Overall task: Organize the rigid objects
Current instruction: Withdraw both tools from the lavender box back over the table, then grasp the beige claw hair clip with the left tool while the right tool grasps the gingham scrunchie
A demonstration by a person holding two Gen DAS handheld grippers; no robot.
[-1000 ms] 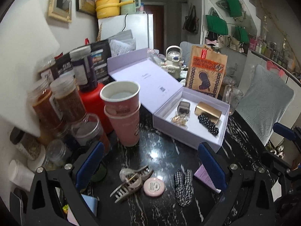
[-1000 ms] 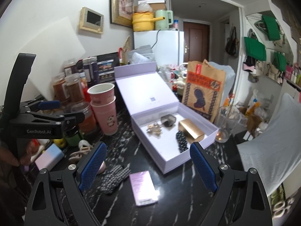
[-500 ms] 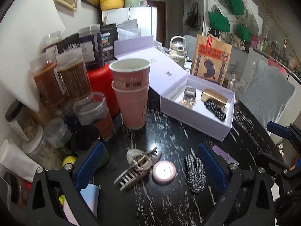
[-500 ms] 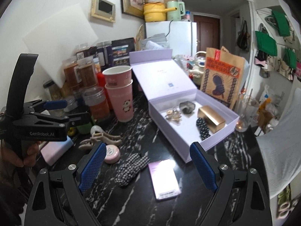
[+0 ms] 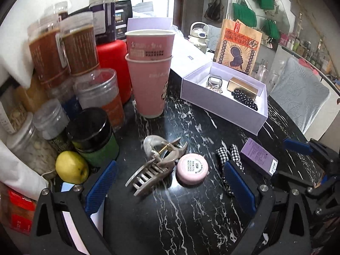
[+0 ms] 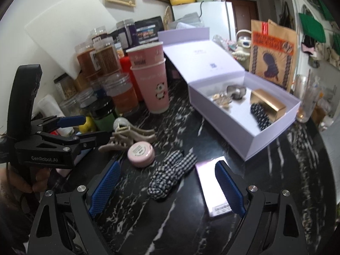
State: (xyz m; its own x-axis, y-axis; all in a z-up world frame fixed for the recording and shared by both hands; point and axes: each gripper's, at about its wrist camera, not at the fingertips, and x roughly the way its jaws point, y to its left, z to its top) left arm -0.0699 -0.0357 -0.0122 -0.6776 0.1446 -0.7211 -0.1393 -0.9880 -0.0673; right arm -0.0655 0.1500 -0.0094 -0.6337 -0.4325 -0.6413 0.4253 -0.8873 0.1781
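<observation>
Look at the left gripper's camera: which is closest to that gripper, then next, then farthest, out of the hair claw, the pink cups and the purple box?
1. hair claw: between the open fingers.
2. pink cups: behind it, middle.
3. purple box: farther back, right.

black marble table (image 5: pixel 191 212) under claw clip (image 5: pixel 153 165), compact (image 5: pixel 192 168)
</observation>
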